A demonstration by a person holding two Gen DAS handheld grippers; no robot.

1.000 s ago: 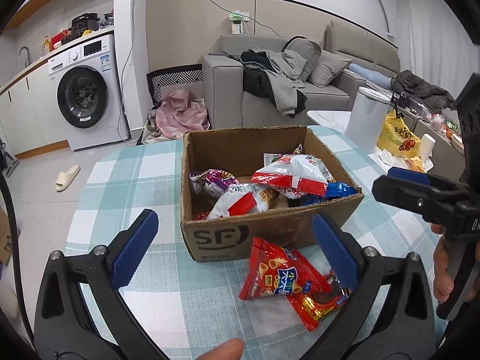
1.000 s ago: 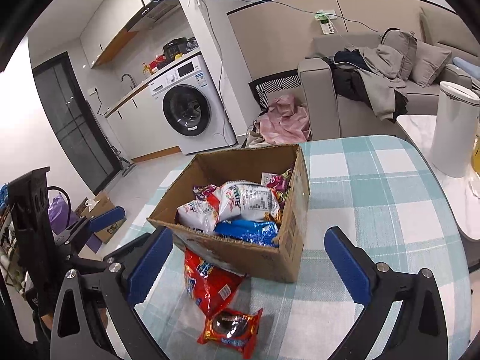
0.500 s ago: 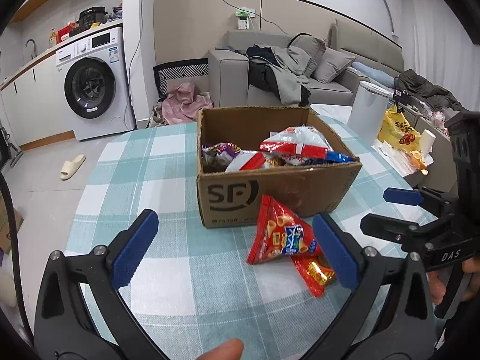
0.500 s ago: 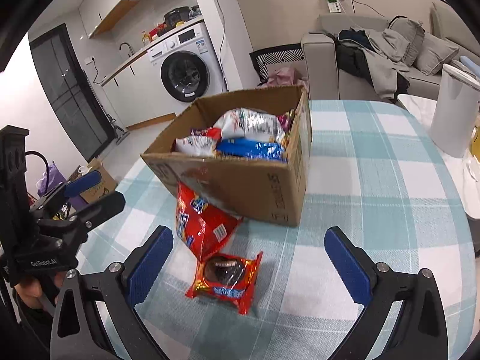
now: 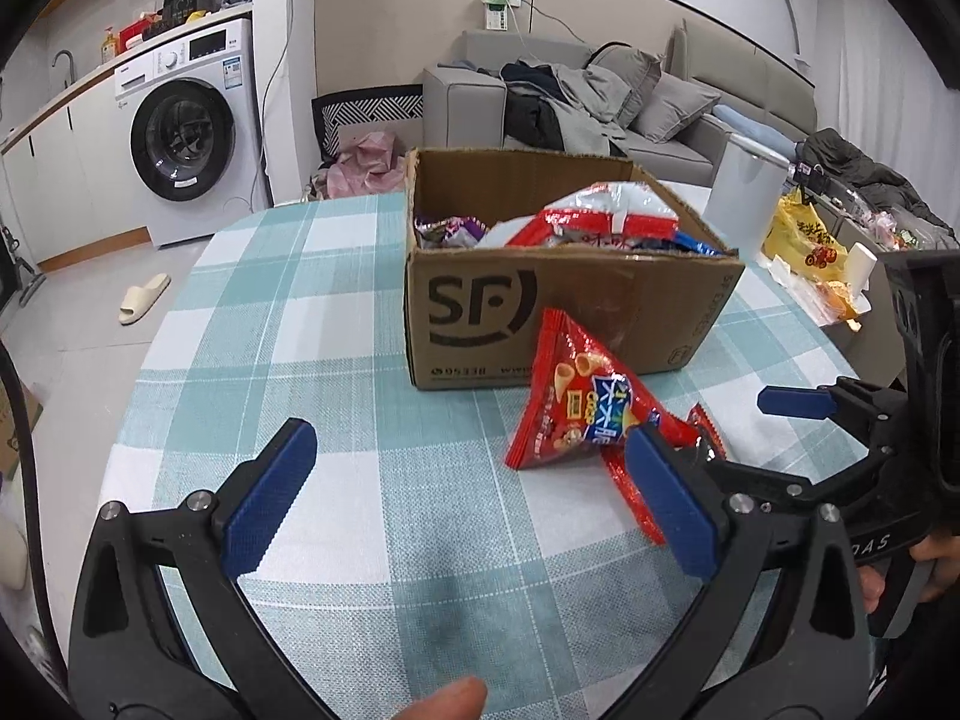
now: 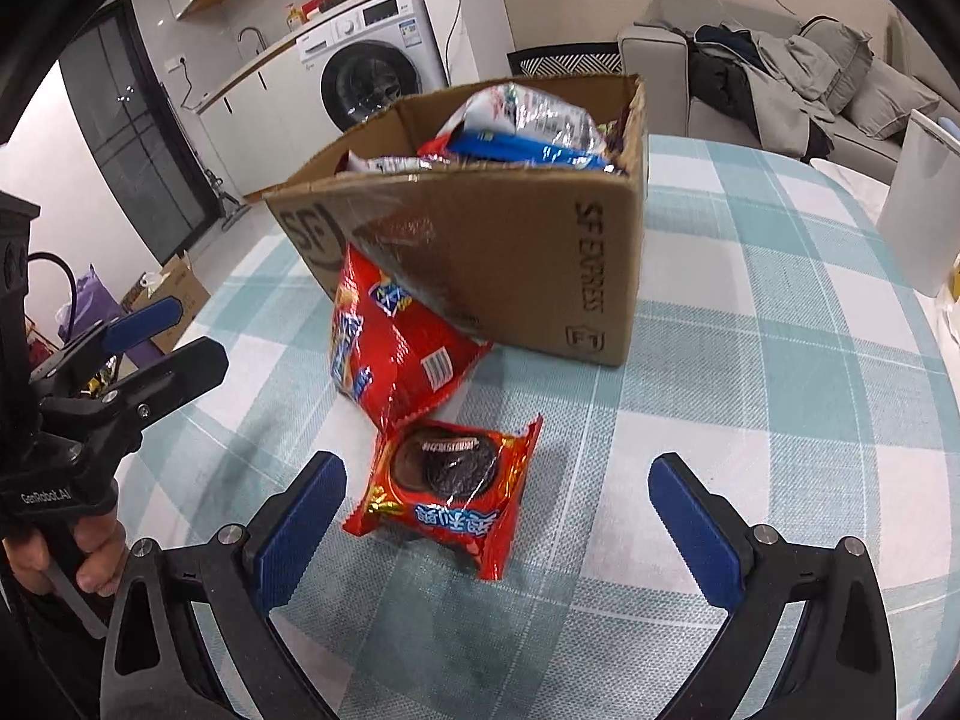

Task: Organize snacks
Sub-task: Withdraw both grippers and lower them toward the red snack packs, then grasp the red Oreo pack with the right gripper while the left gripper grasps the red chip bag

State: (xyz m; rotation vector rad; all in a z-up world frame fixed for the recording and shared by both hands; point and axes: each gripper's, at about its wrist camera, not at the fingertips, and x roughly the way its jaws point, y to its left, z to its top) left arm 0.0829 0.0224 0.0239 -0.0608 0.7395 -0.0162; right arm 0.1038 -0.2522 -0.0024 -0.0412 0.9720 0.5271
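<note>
A brown cardboard box (image 5: 570, 312) (image 6: 528, 252) stands on the checked table, filled with several snack bags. A red chip bag (image 5: 570, 414) (image 6: 390, 354) leans against the box's front wall. A red cookie packet (image 6: 450, 486) lies flat just in front of it; in the left wrist view the cookie packet (image 5: 702, 426) is mostly hidden behind a finger. My left gripper (image 5: 468, 450) (image 6: 174, 339) is open, low over the cloth, left of the chip bag. My right gripper (image 6: 495, 474) (image 5: 774, 438) is open, and the cookie packet lies between its fingers.
The round table's checked cloth (image 5: 336, 312) (image 6: 780, 360) has bare room left and right of the box. A white cylindrical bin (image 5: 744, 210) (image 6: 924, 210) and a yellow bag (image 5: 804, 240) stand beyond the table's right edge. A washing machine (image 5: 186, 138) and a sofa (image 5: 600, 114) are behind.
Both grippers have dropped lower and closer to the two packets in front of the box. The box now shows from the side. Both stayed open.
</note>
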